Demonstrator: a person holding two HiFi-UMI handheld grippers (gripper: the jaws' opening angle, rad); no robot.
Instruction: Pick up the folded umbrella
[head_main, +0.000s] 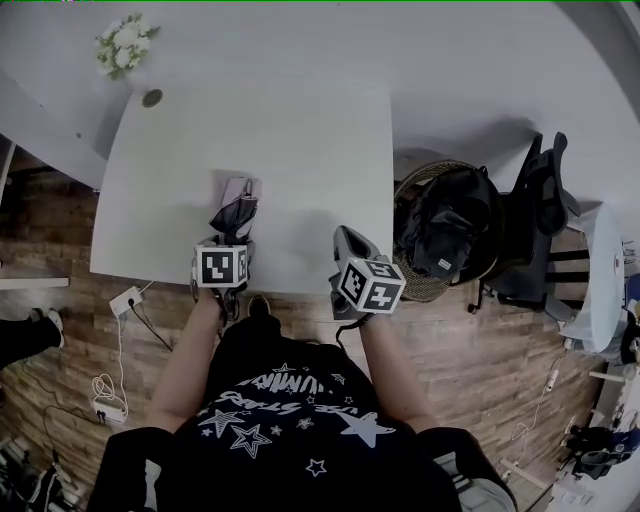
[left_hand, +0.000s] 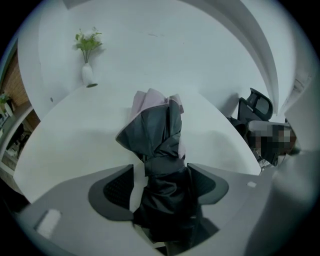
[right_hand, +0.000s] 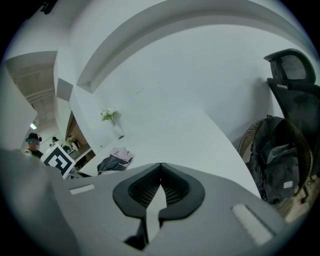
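The folded umbrella (head_main: 237, 205), dark grey with a pale pink lining, lies on the white table (head_main: 300, 130) near its front edge. My left gripper (head_main: 230, 238) points steeply down over the umbrella's near end. In the left gripper view the umbrella (left_hand: 160, 150) stands between the two pads (left_hand: 117, 190). The right pad touches the fabric, while a thin strip of table shows at the left pad, so this gripper (left_hand: 162, 186) is open. My right gripper (head_main: 346, 238) hovers at the table's front edge to the right, shut (right_hand: 160, 175) with nothing in it. From there the umbrella (right_hand: 114, 160) shows far left.
A vase of flowers (head_main: 123, 45) stands at the table's far left corner. Right of the table are a wicker basket holding a black backpack (head_main: 445, 235) and a black office chair (head_main: 540, 220). A power strip (head_main: 125, 300) with cables lies on the wooden floor at the left.
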